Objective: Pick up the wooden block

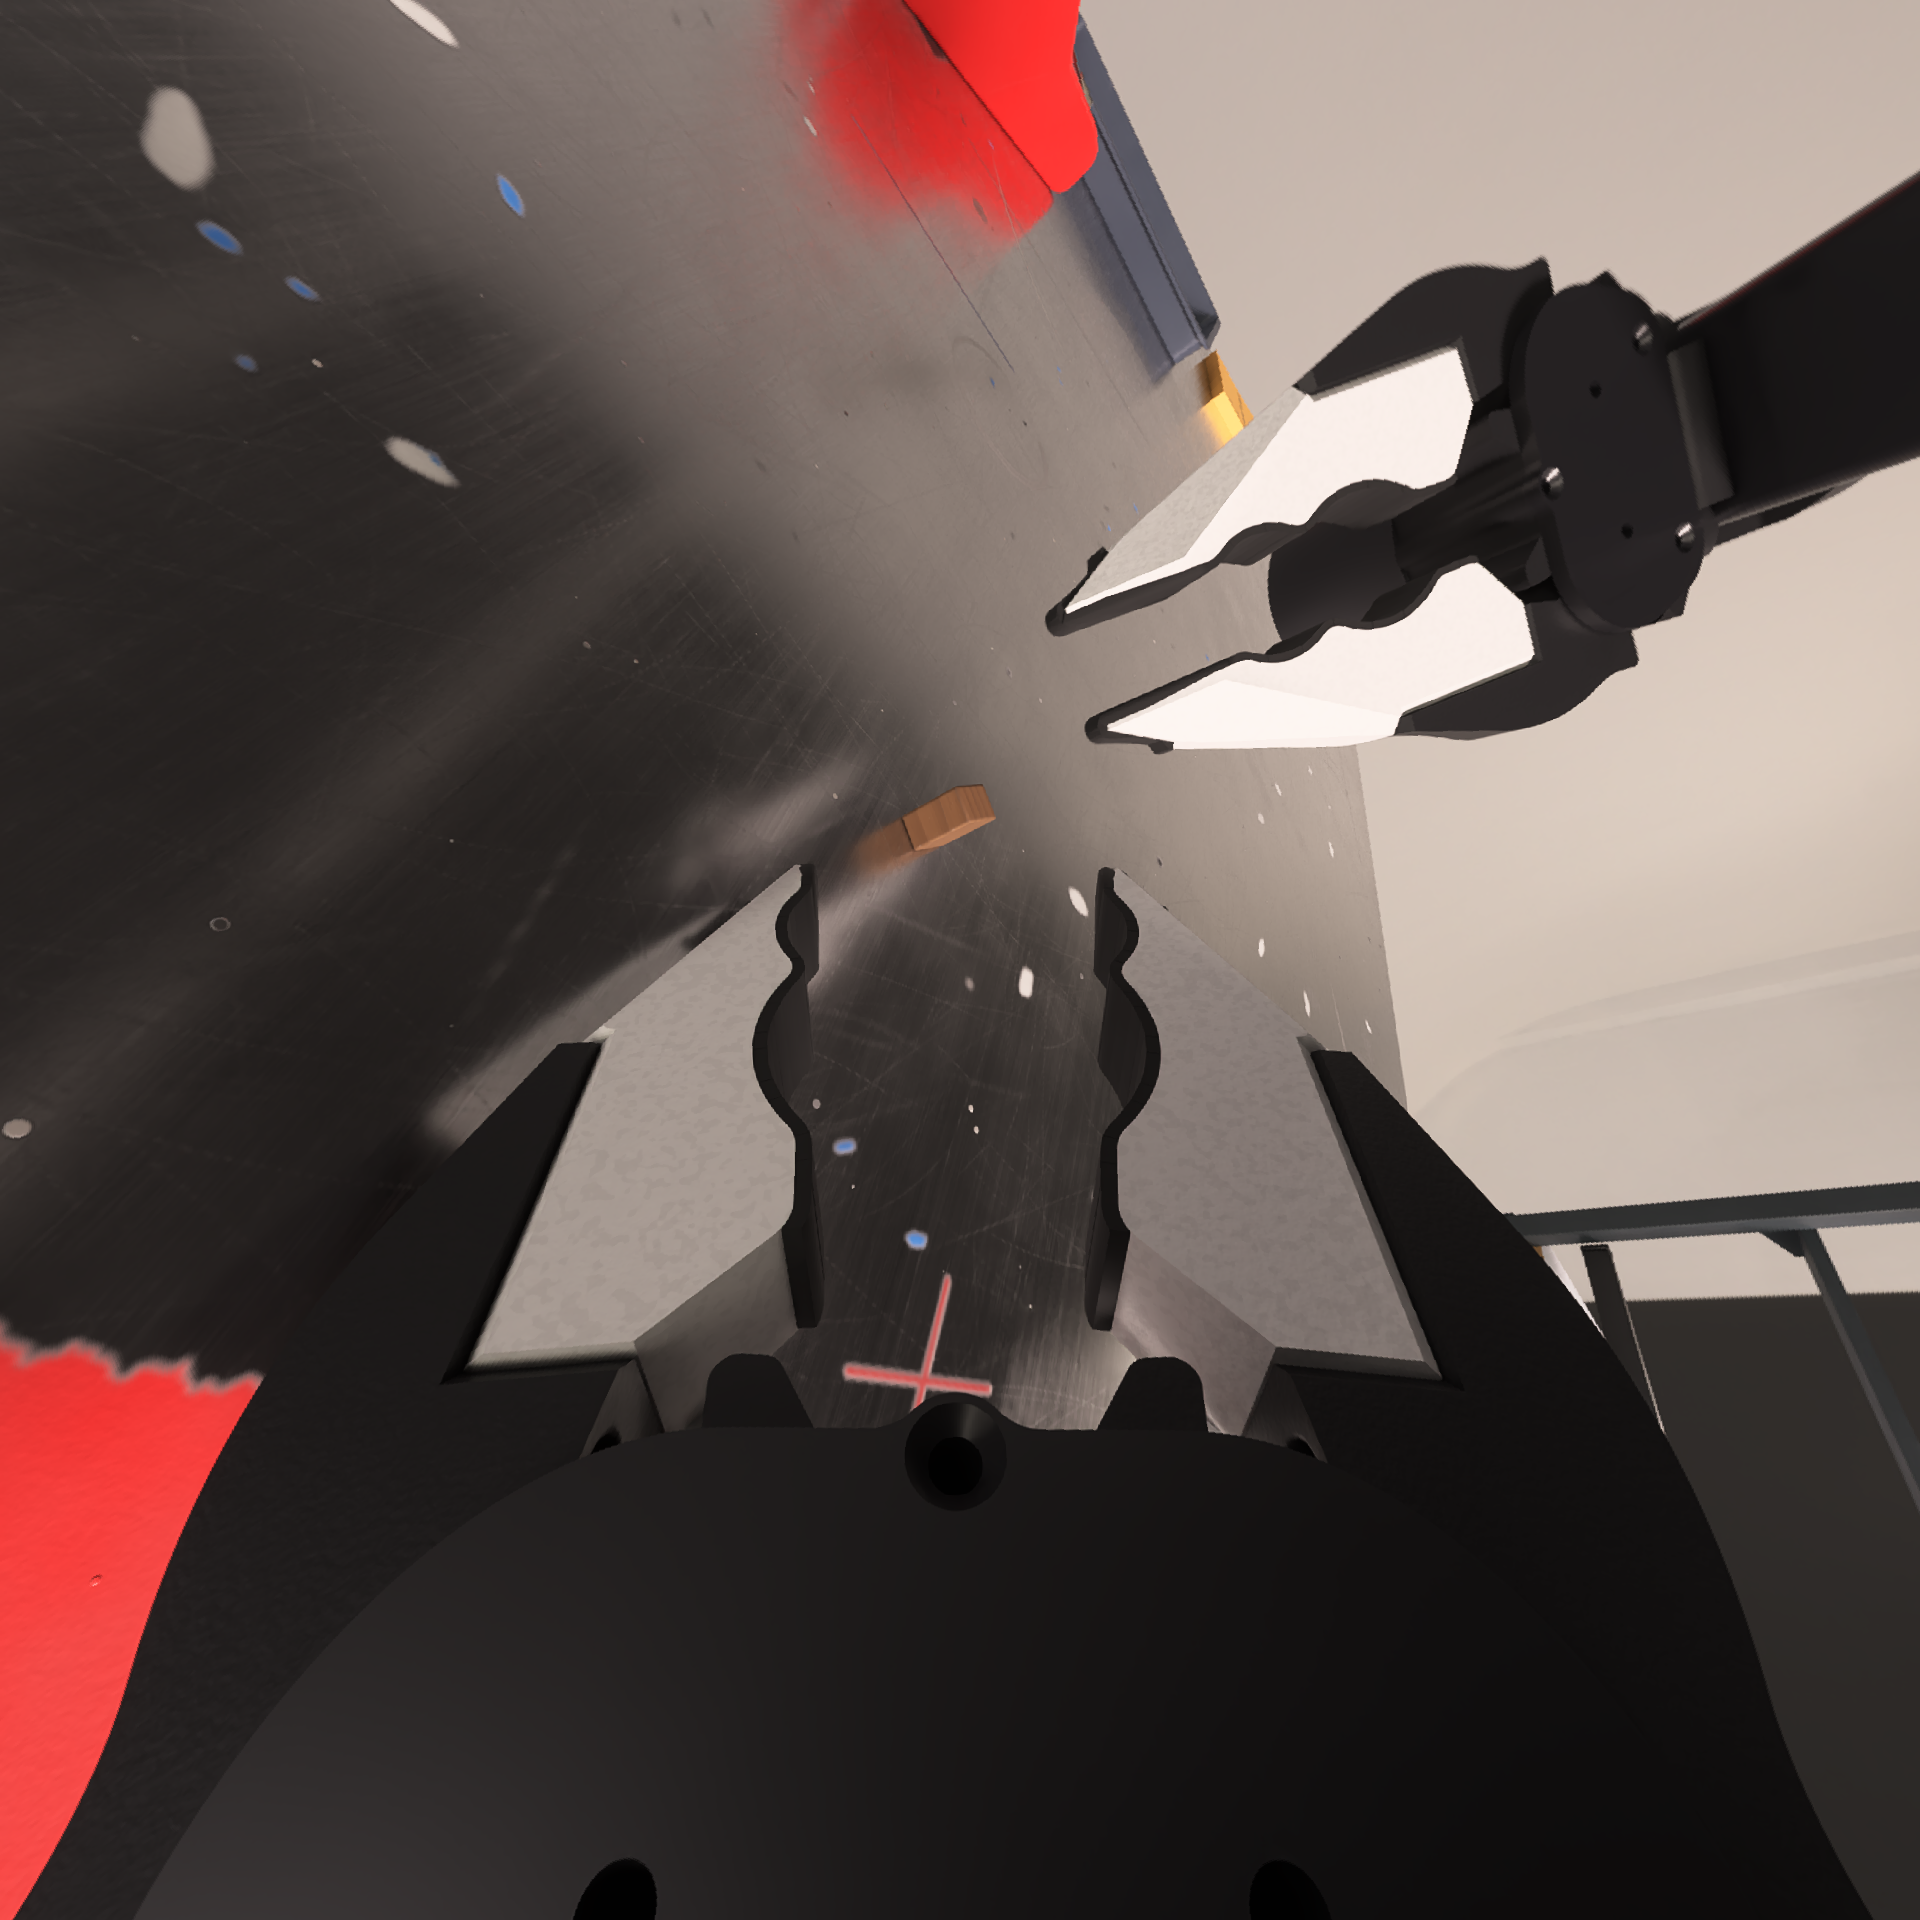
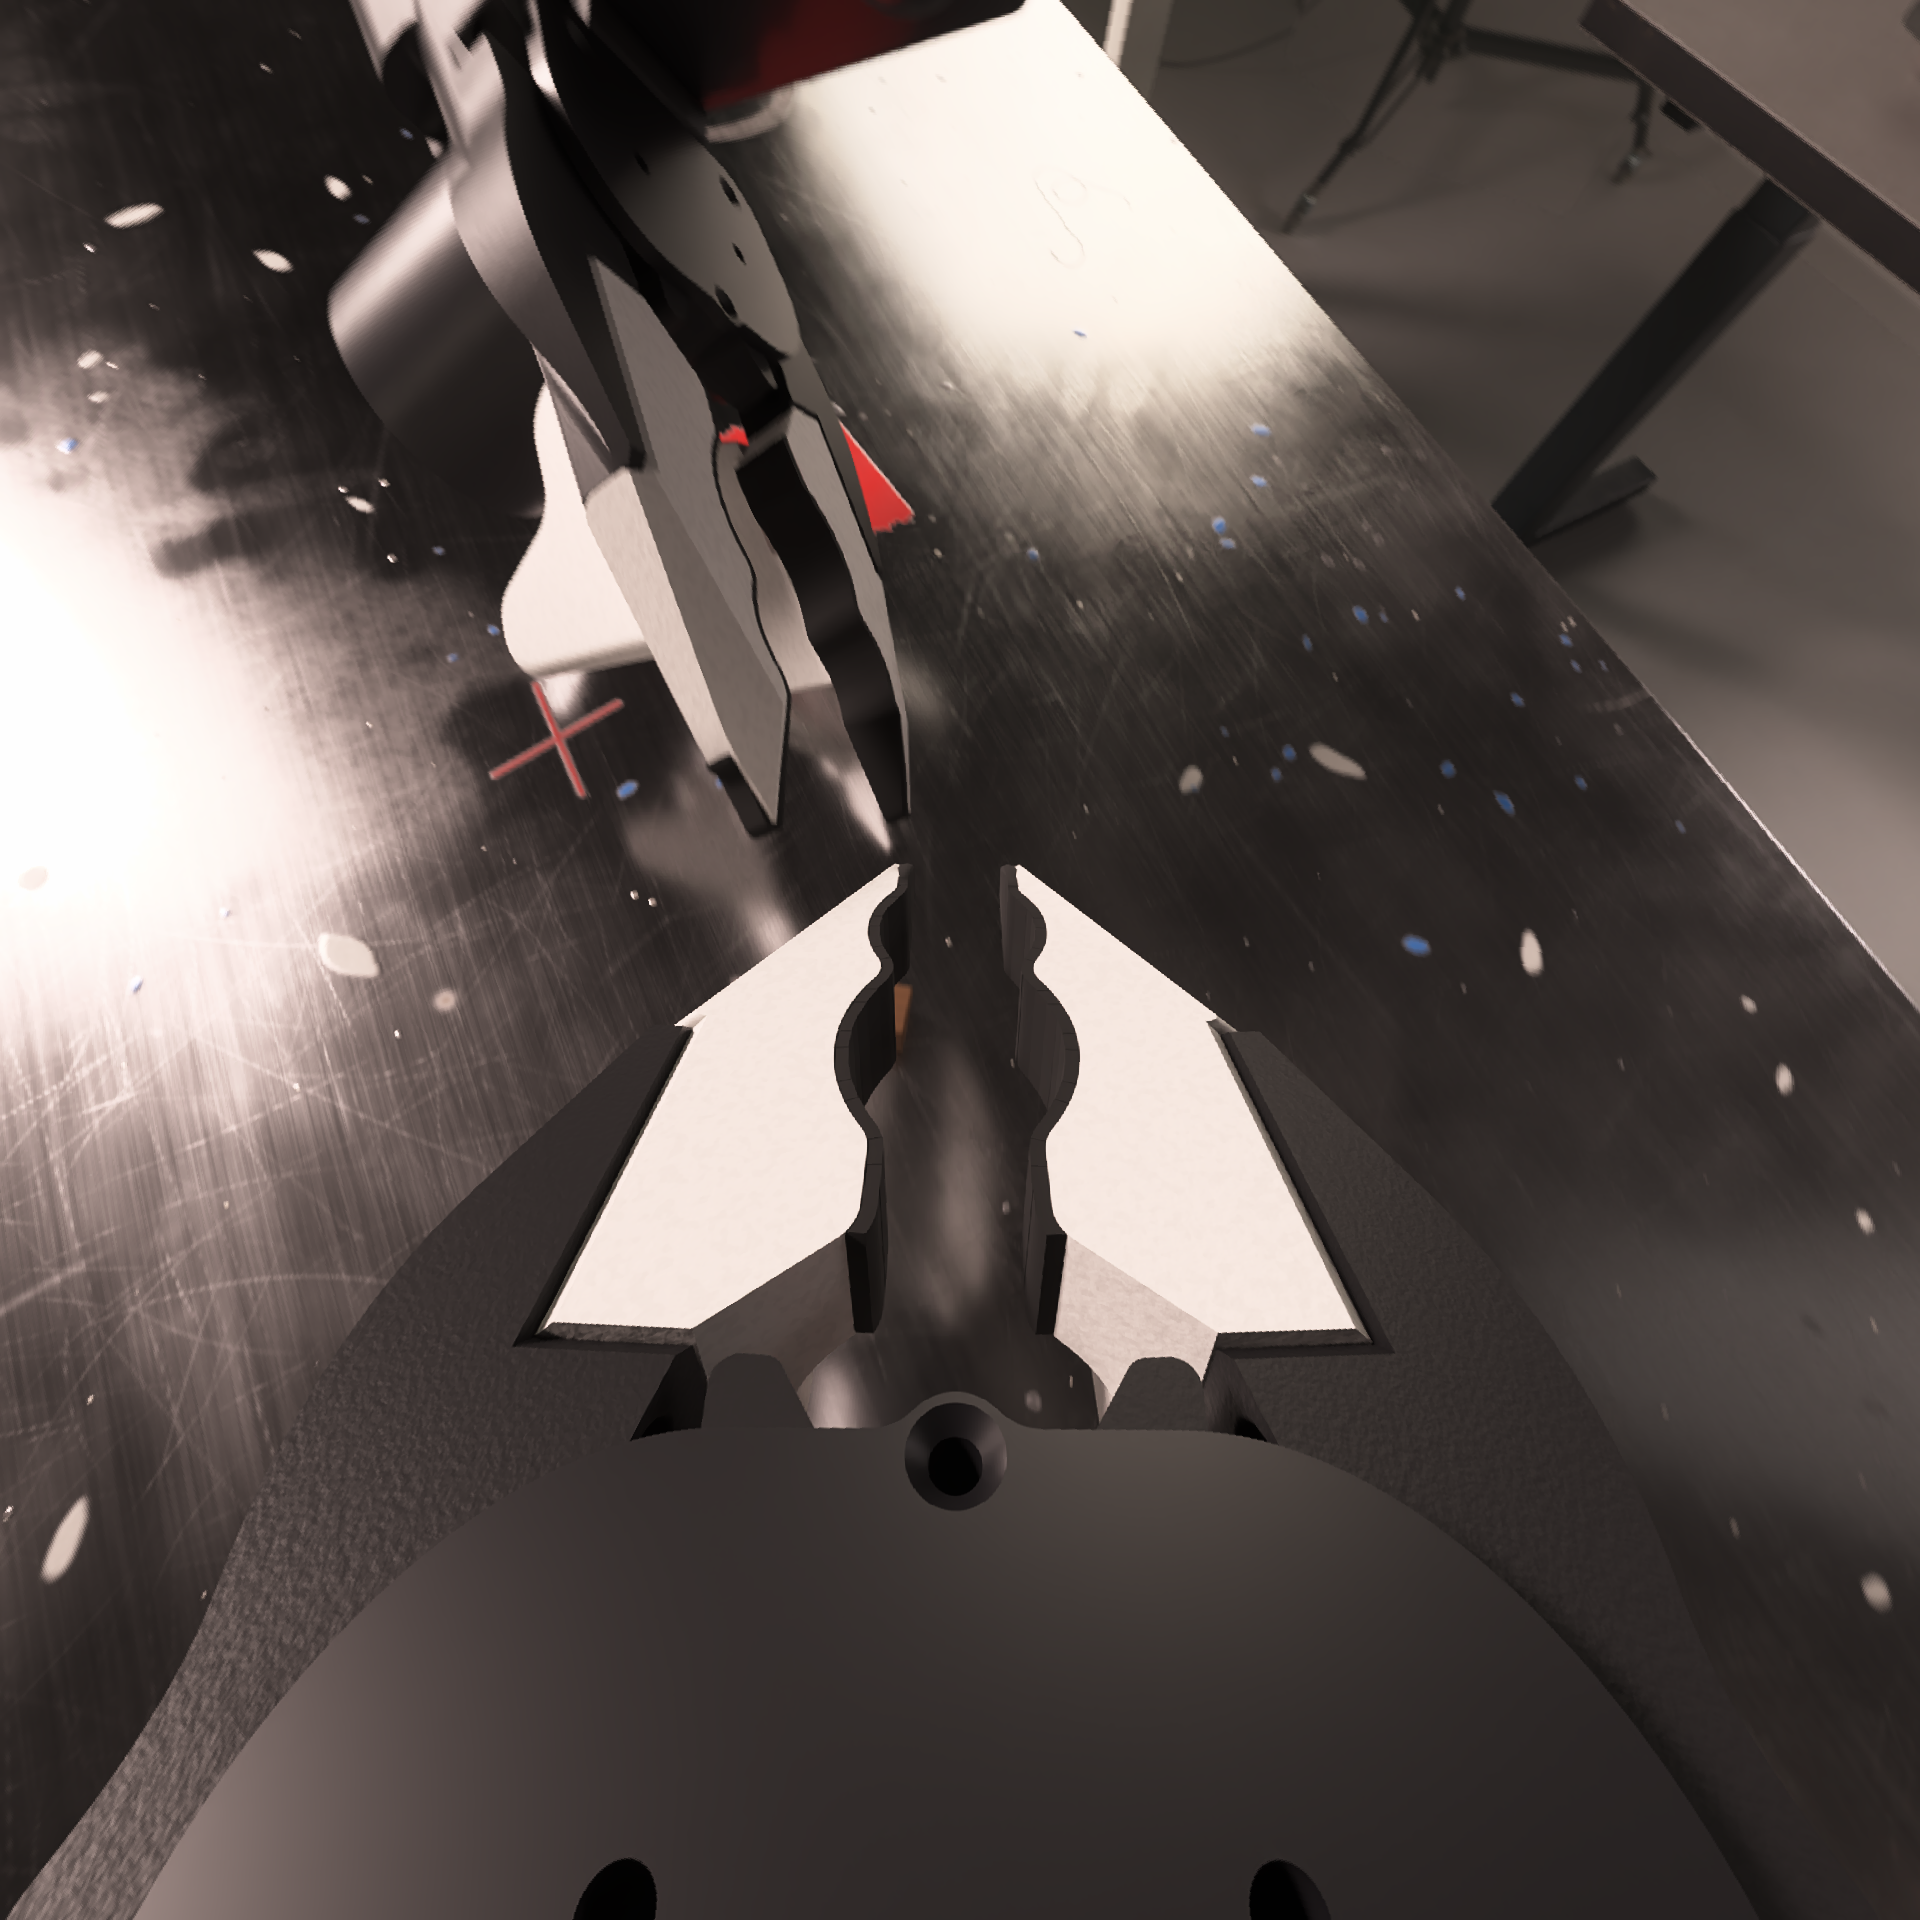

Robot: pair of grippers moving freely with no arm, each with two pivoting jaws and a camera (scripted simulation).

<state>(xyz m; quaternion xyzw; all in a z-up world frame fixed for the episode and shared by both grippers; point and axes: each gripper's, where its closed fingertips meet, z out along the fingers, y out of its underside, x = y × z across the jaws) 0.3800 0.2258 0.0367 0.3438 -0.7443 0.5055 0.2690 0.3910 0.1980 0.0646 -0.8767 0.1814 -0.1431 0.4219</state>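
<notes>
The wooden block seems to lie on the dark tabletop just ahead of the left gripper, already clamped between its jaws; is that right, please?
Not quite: the wooden block is not clamped. The left wrist view shows it lying free on the dark tabletop, just ahead of the left gripper, whose jaws stand open.

Bare scratched dark metal tabletop (image 1: 520, 727) fills frame left; the black-and-white right hand-held gripper (image 1: 1070, 675) occupies the upper right.

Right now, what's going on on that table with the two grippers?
Two grippers hover over a scratched dark table, both open and holding nothing. The left gripper points at a small wooden block lying on the table just beyond its fingertips. The right gripper hangs above and past the block. Nothing has been picked up yet.
</notes>
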